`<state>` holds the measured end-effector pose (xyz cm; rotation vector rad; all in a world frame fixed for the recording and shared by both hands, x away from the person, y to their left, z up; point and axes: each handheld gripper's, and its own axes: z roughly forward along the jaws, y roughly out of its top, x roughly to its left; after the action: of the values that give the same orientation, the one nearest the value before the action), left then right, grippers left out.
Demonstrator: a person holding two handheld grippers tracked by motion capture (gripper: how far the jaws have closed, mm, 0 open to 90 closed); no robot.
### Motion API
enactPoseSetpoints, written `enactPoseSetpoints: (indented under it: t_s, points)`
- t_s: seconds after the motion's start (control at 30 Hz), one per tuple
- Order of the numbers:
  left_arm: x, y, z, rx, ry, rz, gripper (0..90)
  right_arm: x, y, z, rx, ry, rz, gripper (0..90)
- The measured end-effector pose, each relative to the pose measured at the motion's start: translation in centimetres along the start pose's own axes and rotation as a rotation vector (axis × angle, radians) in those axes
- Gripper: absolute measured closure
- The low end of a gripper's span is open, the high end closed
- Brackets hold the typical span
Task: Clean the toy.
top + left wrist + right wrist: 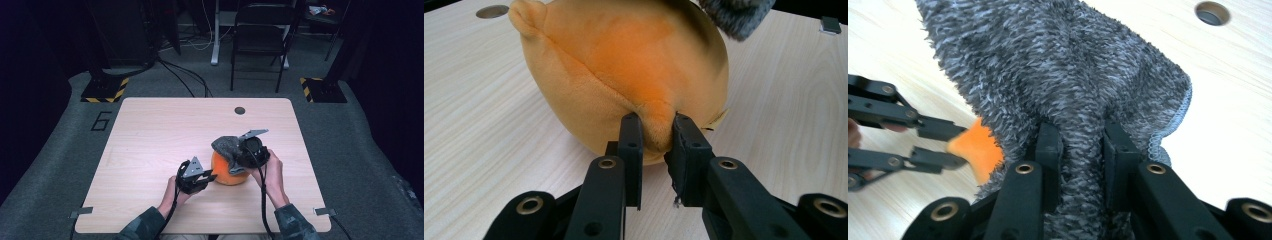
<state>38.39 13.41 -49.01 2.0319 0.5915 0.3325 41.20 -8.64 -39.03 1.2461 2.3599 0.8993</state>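
An orange plush ball (pixel 227 171) rests on the wooden table (pixel 150 135), near the front middle. My left gripper (pixel 206 178) is shut on a pinch of the orange plush (pixel 624 70) at its left side; the jaws squeeze a fold of fabric between them. A fuzzy grey cloth (pixel 226 145) drapes over the top of the plush. My right gripper (pixel 240 150) is shut on this grey cloth (pixel 1068 85), which bunches between its jaws and hangs over the orange plush (pixel 979 150). The left gripper (pixel 955 146) appears at the left of the right gripper view.
A round cable hole (pixel 240 110) sits near the table's far edge. Beyond the table stand a black chair (pixel 260 35) and stand bases with yellow-black striped tape (pixel 105 90). Small clips (pixel 81 212) sit at the front corners.
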Motion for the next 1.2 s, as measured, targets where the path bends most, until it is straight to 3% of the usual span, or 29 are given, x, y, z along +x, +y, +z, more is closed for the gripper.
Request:
enactPoseSetpoints:
  t_s: [0.13,0.27,0.37,0.63,1.2]
  points:
    - [0.0,0.0,0.0,0.0,-0.006,0.002,76.8,0.5,0.2,0.4,-0.007,0.057,0.019,73.2]
    - [-0.1,0.1,0.0,0.003,-0.007,0.008,77.0,1.0,0.0,1.7,0.005,0.078,0.014,73.2]
    - [0.0,0.0,0.1,0.004,-0.008,0.0,77.1,1.2,-0.3,2.6,-0.004,0.072,0.005,73.3]
    - [-0.1,0.0,0.0,0.005,-0.01,0.015,77.1,1.2,-0.6,2.3,0.001,0.048,-0.025,73.4]
    - [-0.2,0.1,0.0,0.007,-0.024,0.013,77.0,-0.5,-2.1,1.5,0.0,0.024,0.007,73.2]
